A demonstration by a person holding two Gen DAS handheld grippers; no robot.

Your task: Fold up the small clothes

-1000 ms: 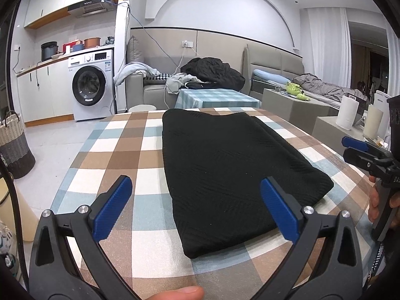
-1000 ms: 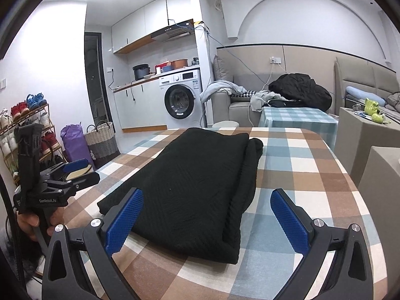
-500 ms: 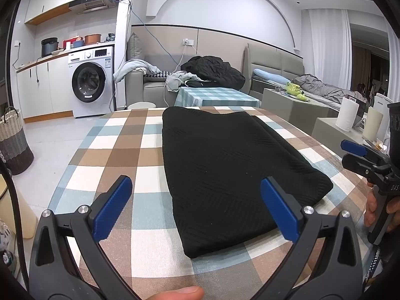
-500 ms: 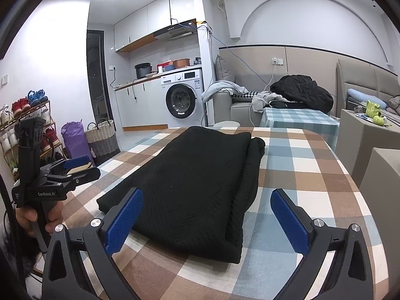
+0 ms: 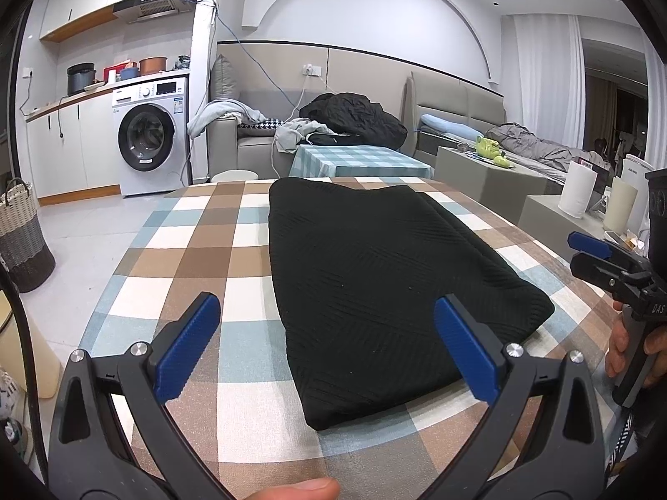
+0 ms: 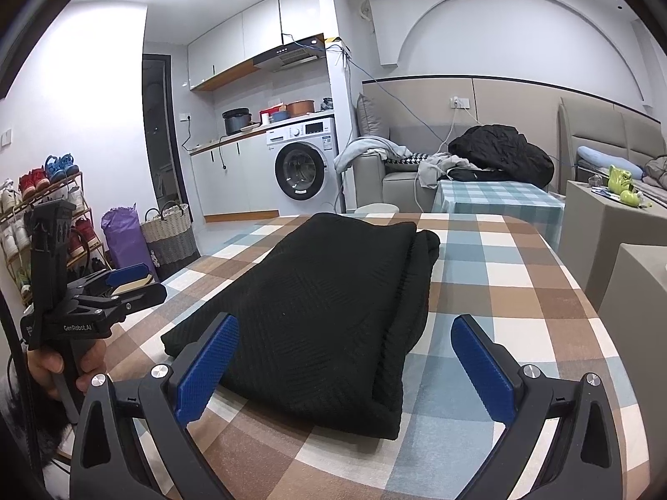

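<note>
Living room backdrop, washing machine at far wall. Checkered tablecloth covers table. Folded black garment lies flat mid-table, layered edge on right side. Left gripper near its front edge, fingers wide apart, nothing held. Right gripper same deal, spread open, empty.

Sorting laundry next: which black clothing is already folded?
The black knit garment on the checked tablecloth; the black jacket lies crumpled on the sofa.
</note>
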